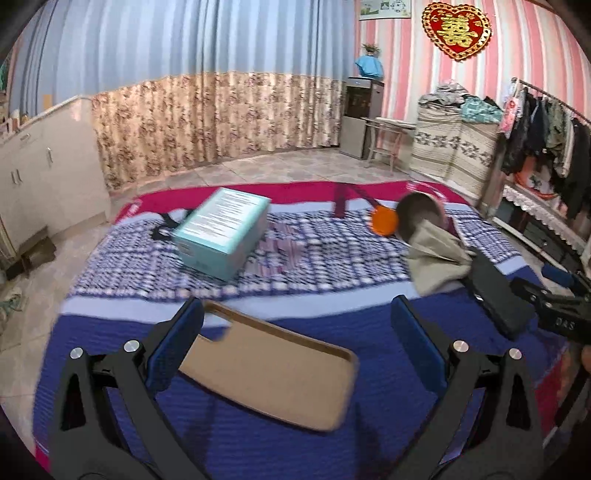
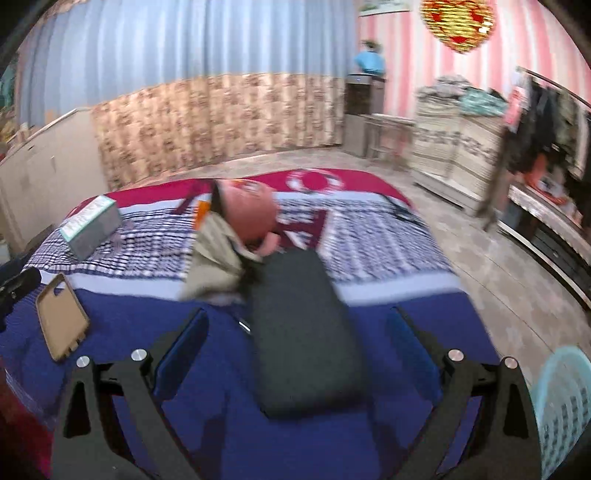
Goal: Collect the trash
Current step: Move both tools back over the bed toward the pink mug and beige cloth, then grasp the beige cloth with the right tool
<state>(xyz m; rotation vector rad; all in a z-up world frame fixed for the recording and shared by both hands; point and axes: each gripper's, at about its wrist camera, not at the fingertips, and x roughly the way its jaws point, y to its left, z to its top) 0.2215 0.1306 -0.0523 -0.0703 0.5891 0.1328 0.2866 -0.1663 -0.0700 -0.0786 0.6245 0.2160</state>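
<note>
Nothing looks collected yet. Both grippers, left [image 1: 297, 325] and right [image 2: 297, 332], hang spread wide and empty above the bed [image 1: 332, 258]. On it lie a tan case [image 1: 269, 373], black pouch [image 2: 303, 339], teal box [image 1: 221, 240] and cloth [image 1: 436, 254]. A basket [image 2: 565, 410] waits at right. The box's print is unreadable.

We saw a blue curtain [image 1: 184, 44] over a floral one [image 1: 221, 114], a heart ornament [image 1: 457, 28] on the striped wall [image 1: 402, 74], and hanging clothes [image 1: 546, 133].
</note>
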